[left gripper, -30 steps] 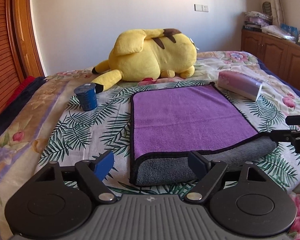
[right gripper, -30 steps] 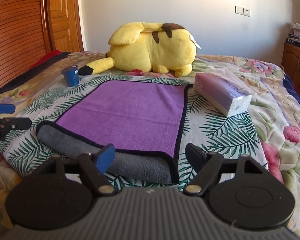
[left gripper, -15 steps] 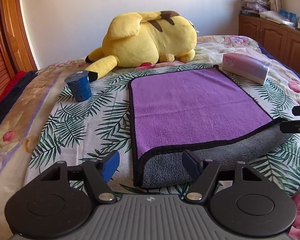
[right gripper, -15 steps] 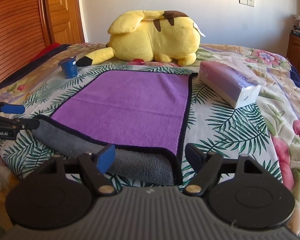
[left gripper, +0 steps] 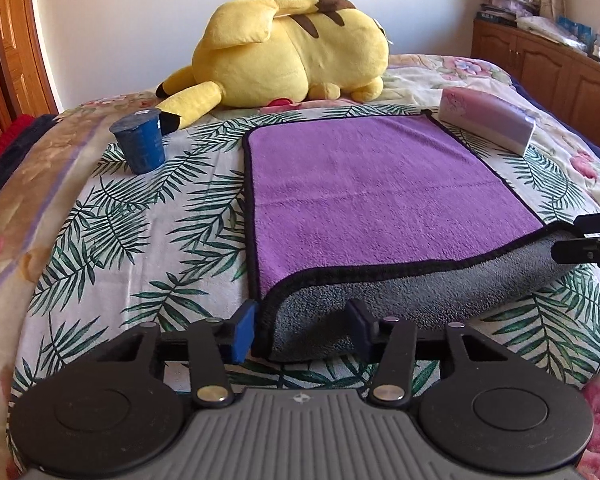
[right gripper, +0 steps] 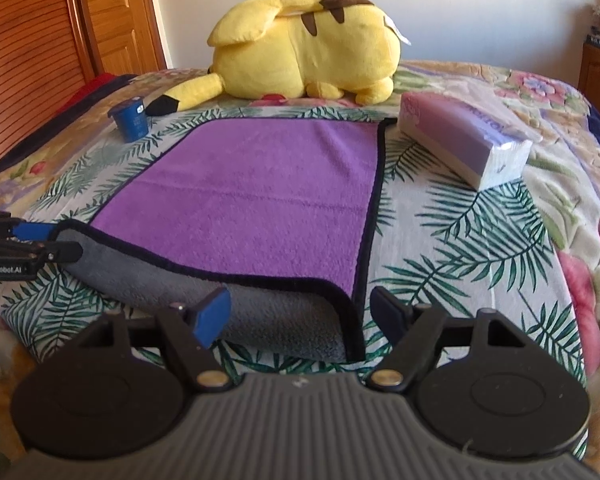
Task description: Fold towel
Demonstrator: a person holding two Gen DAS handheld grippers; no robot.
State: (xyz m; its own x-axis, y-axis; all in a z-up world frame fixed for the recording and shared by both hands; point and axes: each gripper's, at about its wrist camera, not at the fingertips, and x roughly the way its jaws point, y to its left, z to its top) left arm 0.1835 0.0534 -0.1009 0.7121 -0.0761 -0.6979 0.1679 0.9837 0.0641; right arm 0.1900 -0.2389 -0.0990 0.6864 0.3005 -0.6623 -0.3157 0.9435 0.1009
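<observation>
A purple towel (left gripper: pixel 364 192) with a black hem and grey underside lies flat on the bed; its near edge is rolled over, grey side up. It also shows in the right wrist view (right gripper: pixel 252 196). My left gripper (left gripper: pixel 302 330) is open, its fingers straddling the towel's near left corner. My right gripper (right gripper: pixel 300 312) is open, its fingers straddling the near right corner. Each gripper shows at the edge of the other's view: the right one (left gripper: pixel 588 240), the left one (right gripper: pixel 28 240).
A big yellow plush toy (left gripper: pixel 284 52) lies beyond the towel. A blue cup (left gripper: pixel 140 146) stands left of the towel. A tissue pack (left gripper: pixel 488 124) lies at its far right corner. Wooden cabinets (left gripper: pixel 548 64) stand at the right, a wooden door (right gripper: pixel 112 16) at the left.
Both grippers have moved forward and down to the towel's rolled near edge, so its corners now sit between the open fingers. The towel has not moved.
</observation>
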